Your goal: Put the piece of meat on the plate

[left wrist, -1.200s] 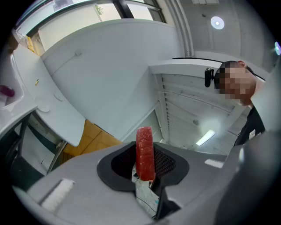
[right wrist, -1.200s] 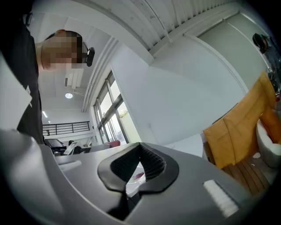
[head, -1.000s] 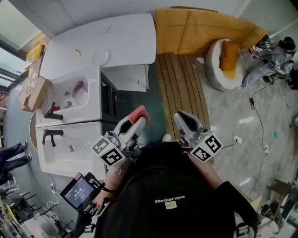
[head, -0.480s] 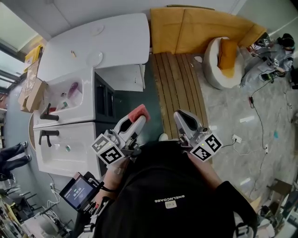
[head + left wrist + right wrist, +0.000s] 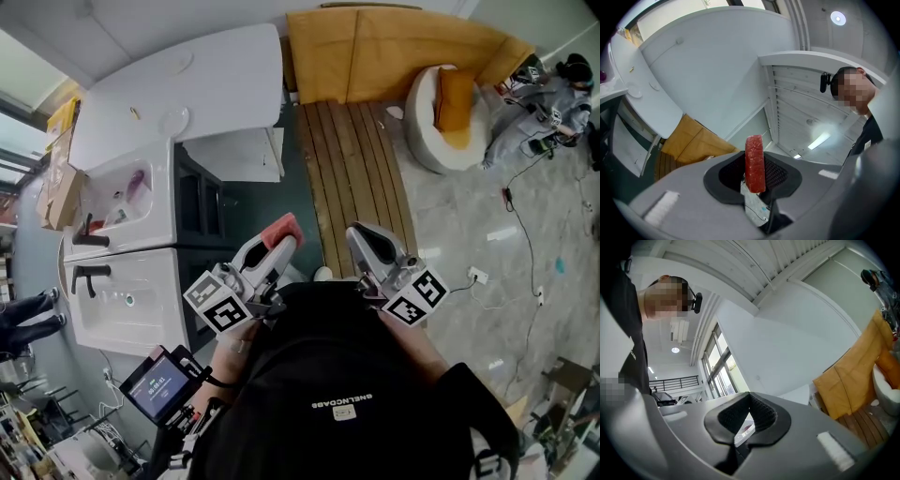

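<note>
A white worktop (image 5: 220, 89) with a sink (image 5: 117, 197) is being shown at the left. The left claw (image 5: 275, 246) is being held level over the dark floor (image 5: 262, 211), in front of the worktop, and its jaws are being pressed onto the meat (image 5: 754, 161). The red slab is being pinched upright between the pads, with its upper end standing past the tips and clear of the worktop. The right claw (image 5: 361, 240) is being held just beside the left one, near the wooden slats (image 5: 361, 159). Its jaws are being pressed together at the tips, with nothing gripped. Yellow cushions (image 5: 394, 47) are being shown farther right.
</note>
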